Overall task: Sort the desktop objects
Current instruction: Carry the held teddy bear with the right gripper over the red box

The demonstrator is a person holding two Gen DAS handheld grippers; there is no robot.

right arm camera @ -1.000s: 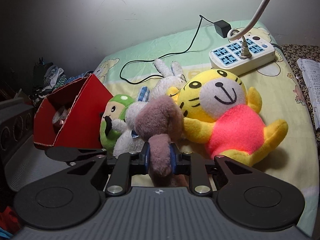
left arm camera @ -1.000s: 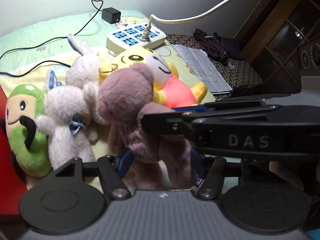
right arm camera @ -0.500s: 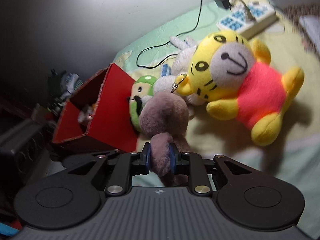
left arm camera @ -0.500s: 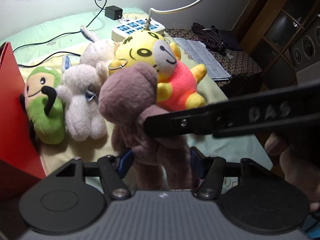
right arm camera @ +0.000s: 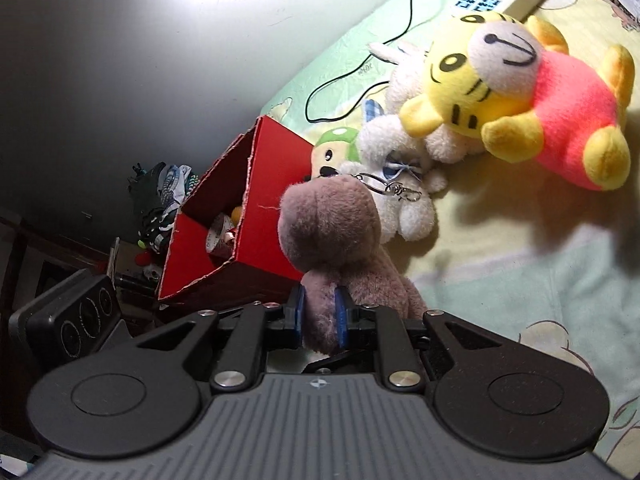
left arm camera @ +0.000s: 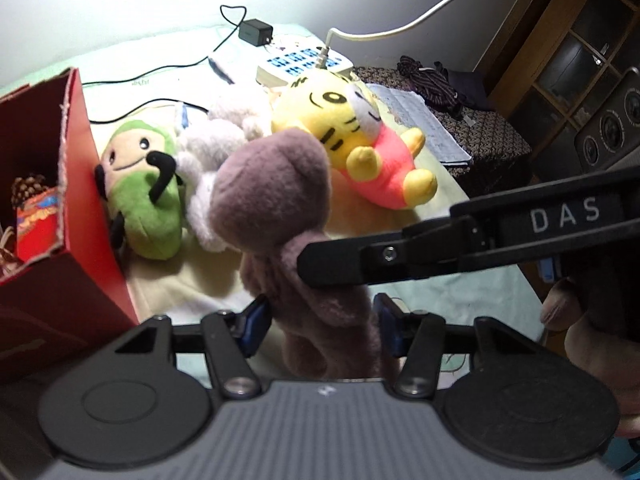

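Note:
A brown plush bear (left arm camera: 272, 192) hangs above the bedsheet, beside an open red box (left arm camera: 76, 160). My right gripper (right arm camera: 320, 316) is shut on one limb of the bear (right arm camera: 332, 224), whose head stands just right of the red box (right arm camera: 264, 200). In the left wrist view the right gripper (left arm camera: 308, 260) reaches in from the right across the bear. My left gripper (left arm camera: 320, 320) is open, its blue pads on either side of the bear's lower body. A green plush (left arm camera: 148, 200), a white plush (left arm camera: 216, 148) and a yellow tiger plush (left arm camera: 360, 136) lie on the sheet.
A power strip (left arm camera: 296, 62) with a white cable and black wires lies at the back of the sheet. Papers (left arm camera: 424, 124) and a dark cabinet (left arm camera: 580, 60) are to the right. The red box holds small items. A speaker (right arm camera: 84, 320) stands lower left. A hand (left arm camera: 580, 340) holds the right gripper.
Both grippers have risen and moved left with the bear. The red box has come into the left wrist view, and the other plush toys now lie farther off.

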